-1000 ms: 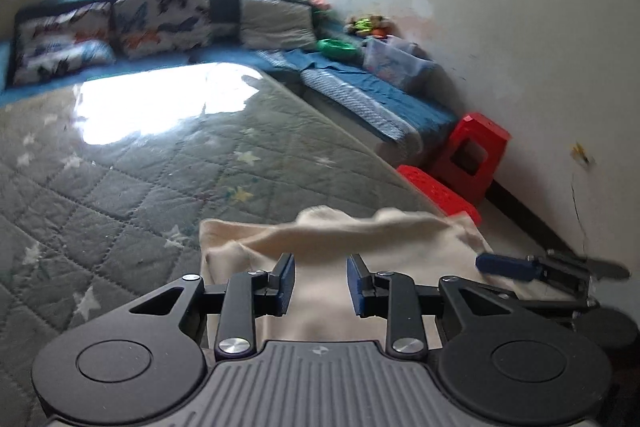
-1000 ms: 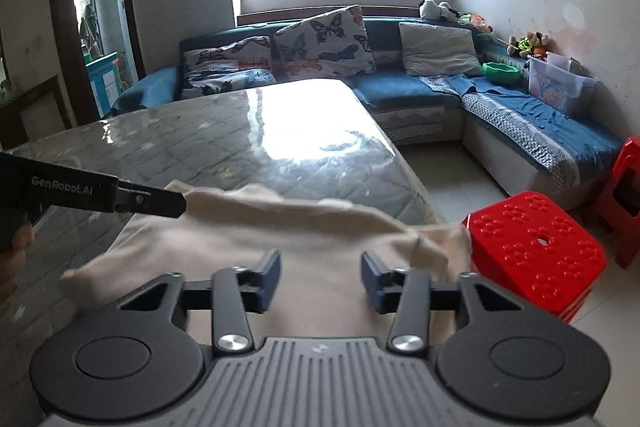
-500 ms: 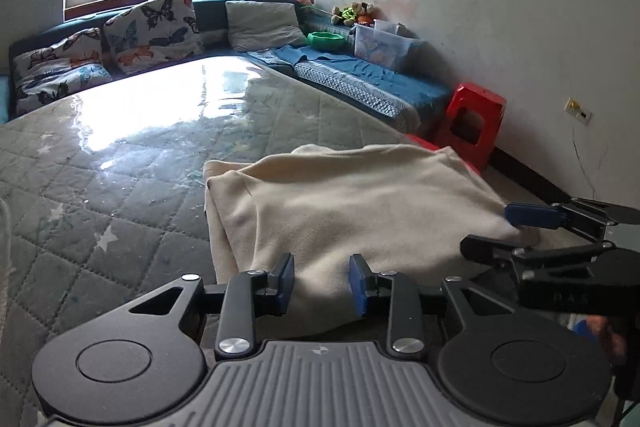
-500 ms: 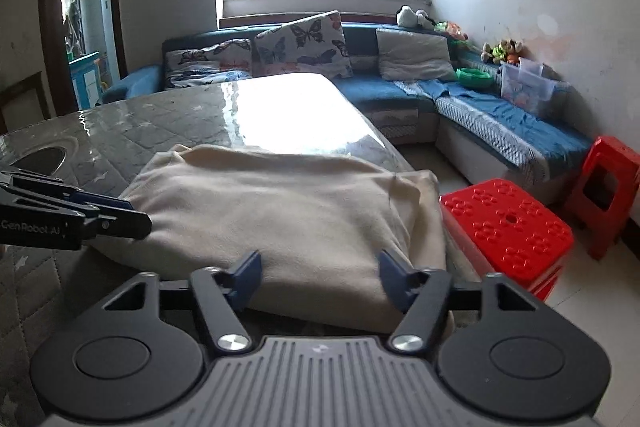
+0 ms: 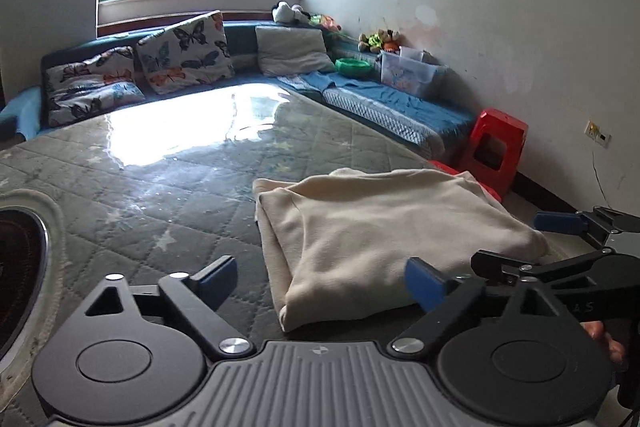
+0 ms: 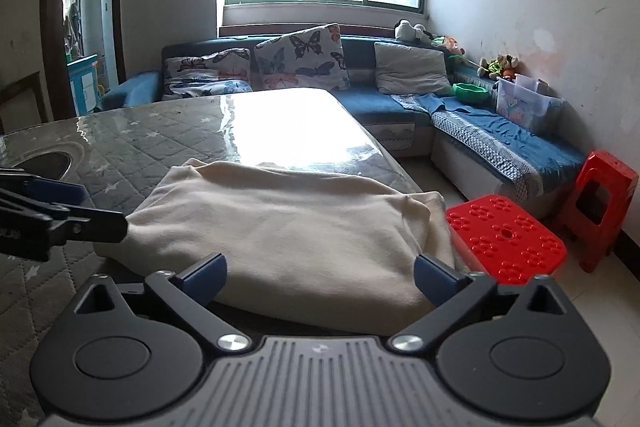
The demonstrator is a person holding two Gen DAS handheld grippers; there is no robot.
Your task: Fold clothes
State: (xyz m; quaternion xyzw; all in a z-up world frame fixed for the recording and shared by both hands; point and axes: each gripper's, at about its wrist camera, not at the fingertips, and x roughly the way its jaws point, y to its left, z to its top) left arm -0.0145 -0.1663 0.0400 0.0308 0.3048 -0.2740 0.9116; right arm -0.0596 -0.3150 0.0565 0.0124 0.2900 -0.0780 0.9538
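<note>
Fingers (image 5: 216, 277) of the left gripper (image 5: 324, 283) and right gripper (image 6: 322, 277) have just been spreading wide, with nothing pinched between them. Folded cream fabric garment (image 6: 280, 227) is lying on the grey quilted bench (image 5: 160, 195), near its edge beside the red plastic stool (image 6: 506, 237).

A table (image 5: 168, 211) covered by a grey quilted star-print cloth under glossy clear sheeting is being seen ahead of both grippers. A folded cream garment (image 6: 280, 227) is lying on its near right corner, just ahead of the fingers. A round metal-rimmed opening (image 5: 24, 255) is being shown to the left.
</note>
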